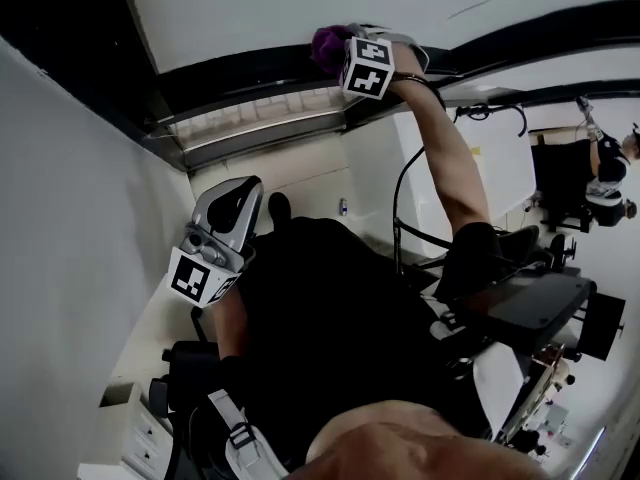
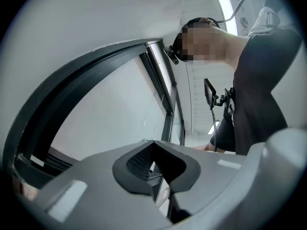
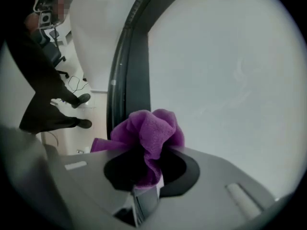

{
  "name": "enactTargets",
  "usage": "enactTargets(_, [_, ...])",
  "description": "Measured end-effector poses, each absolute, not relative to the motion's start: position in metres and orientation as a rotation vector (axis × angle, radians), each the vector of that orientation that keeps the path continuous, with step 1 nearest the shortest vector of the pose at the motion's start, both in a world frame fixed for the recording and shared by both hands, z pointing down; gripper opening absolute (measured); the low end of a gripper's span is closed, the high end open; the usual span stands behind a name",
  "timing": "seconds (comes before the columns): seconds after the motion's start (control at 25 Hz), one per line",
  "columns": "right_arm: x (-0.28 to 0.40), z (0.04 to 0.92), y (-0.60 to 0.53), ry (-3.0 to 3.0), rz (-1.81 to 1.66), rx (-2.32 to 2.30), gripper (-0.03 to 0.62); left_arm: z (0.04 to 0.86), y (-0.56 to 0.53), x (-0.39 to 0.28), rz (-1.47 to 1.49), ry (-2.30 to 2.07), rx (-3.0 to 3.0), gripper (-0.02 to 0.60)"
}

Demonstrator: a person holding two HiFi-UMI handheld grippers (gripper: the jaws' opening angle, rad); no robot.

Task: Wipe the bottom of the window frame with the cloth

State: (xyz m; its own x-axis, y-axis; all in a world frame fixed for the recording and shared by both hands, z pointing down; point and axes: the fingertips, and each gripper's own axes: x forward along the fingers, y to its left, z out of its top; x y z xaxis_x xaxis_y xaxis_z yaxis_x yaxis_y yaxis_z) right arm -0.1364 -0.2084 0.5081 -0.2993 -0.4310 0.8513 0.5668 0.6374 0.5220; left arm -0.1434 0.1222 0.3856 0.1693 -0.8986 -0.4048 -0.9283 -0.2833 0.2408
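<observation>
A crumpled purple cloth [image 1: 328,46] [image 3: 148,133] is pinched in my right gripper [image 1: 340,46] [image 3: 144,172], which is shut on it. That gripper is held out at arm's length, with the cloth against the dark window frame [image 1: 250,78] [image 3: 127,75] beside the pale glass [image 3: 225,71]. In the right gripper view the cloth bunches out past the jaws, right by the frame's edge. My left gripper [image 1: 240,196] [image 2: 153,153] hangs back near the person's body, away from the window. Its jaws are shut with nothing between them, pointing toward the dark frame [image 2: 72,80].
A white wall [image 1: 60,218] runs along the left. A pale ribbed sill strip [image 1: 260,118] lies under the frame. The person's dark-clothed torso [image 1: 330,318] fills the middle. Dark chairs and equipment [image 1: 540,308] crowd the right, with another person [image 1: 610,173] farther off.
</observation>
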Motion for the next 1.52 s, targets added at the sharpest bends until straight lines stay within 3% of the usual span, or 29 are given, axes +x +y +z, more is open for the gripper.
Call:
enactTargets(0.12, [-0.116,0.518,-0.204,-1.573,-1.008,-0.171,0.057,0.393,0.117,-0.128,0.714,1.85,-2.388,0.0])
enactTargets(0.4, [0.017,0.512,-0.115,-1.292,-0.987,-0.512,0.057,0.384,0.118,-0.126,0.6,1.954,-2.38,0.0])
enactTargets(0.52, [-0.007,0.464,-0.14,-1.679,-0.947,-0.309,0.058,0.383,0.114,-0.123,0.573,1.968,-2.395,0.0])
enactTargets(0.72, [-0.084,0.427,-0.228,-2.372,-0.589,0.177,0.058,0.379,0.091,-0.102,0.523,1.893,-2.459,0.002])
enactTargets(0.92, [-0.05,0.449,-0.22,-2.412,-0.349,-0.072,0.055,0.375,0.073,-0.08,0.456,1.861,-2.501,0.0])
enactTargets(1.08, [0.022,0.459,-0.174,-2.387,-0.412,-0.358,0.058,0.384,0.068,-0.081,0.445,1.924,-2.502,0.001])
enactTargets(1.28, [-0.025,0.459,-0.263,-2.64,-0.461,0.302,0.058,0.387,0.052,-0.077,0.4,1.909,-2.548,0.0])
enactTargets(1.4, [-0.063,0.482,-0.262,-2.582,-0.616,0.279,0.058,0.378,0.039,-0.063,0.306,1.851,-2.593,0.0])
enactTargets(1.52, [-0.055,0.493,-0.237,-2.52,-0.811,0.096,0.058,0.376,0.027,-0.041,0.265,1.837,-2.599,0.001])
